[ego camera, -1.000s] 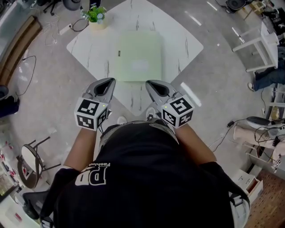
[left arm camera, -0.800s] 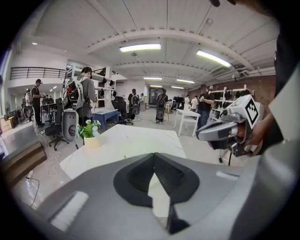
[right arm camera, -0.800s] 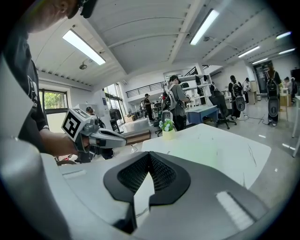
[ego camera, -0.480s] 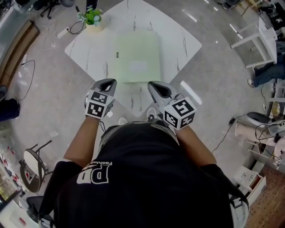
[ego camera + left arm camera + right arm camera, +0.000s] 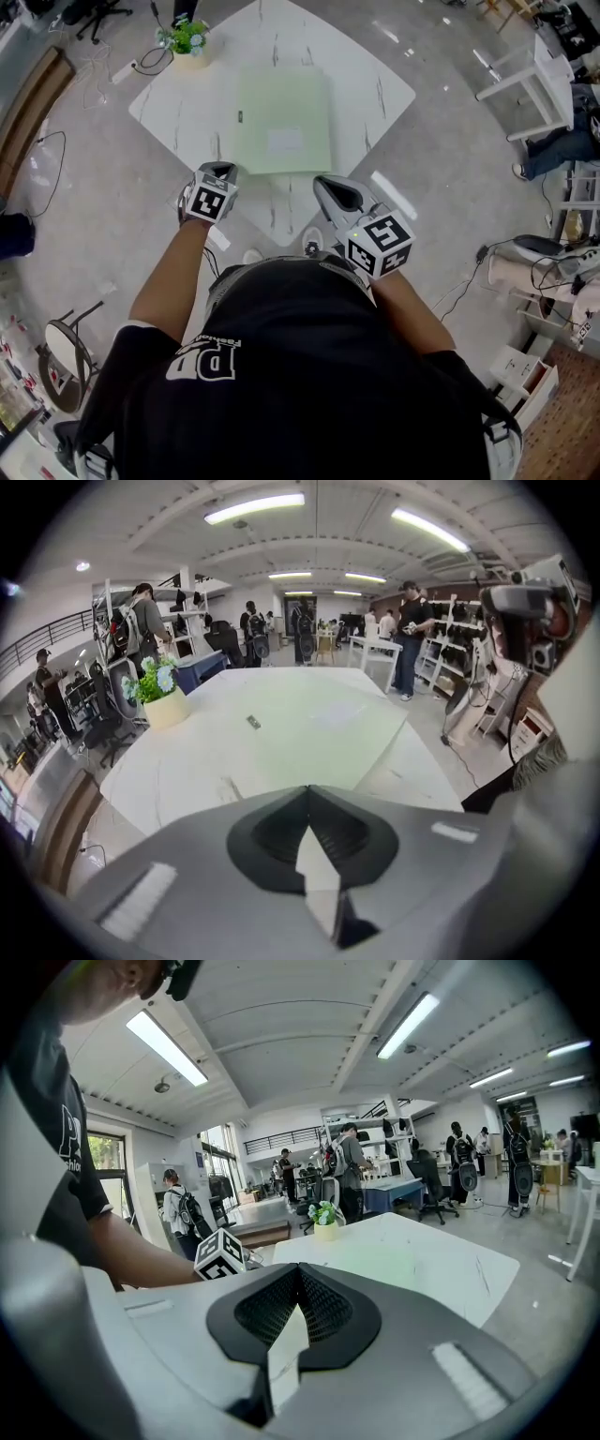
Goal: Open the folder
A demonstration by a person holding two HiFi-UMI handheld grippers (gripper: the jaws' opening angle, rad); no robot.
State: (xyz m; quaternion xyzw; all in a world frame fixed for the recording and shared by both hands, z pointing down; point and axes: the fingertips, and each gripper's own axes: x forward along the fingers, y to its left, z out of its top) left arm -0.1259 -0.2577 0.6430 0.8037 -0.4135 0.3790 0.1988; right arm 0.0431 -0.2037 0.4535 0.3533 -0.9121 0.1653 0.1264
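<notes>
Holding both grippers at the near edges of the table (image 5: 178, 98), we see the folder (image 5: 283, 120) lying flat and closed at the table's middle, ahead of both claws and touched by neither. The left gripper (image 5: 218, 170) sits near the folder's near-left corner. The right gripper (image 5: 329, 181) sits off its near-right corner, a little further back. Each gripper's own view shows its jaws pressed together at the tips with nothing between them. The left gripper view looks straight across the folder to a plant (image 5: 155, 691) at the table's far-left corner. The right gripper view shows what that one does not: the left gripper's marker cube and our forearm (image 5: 122, 1251).
</notes>
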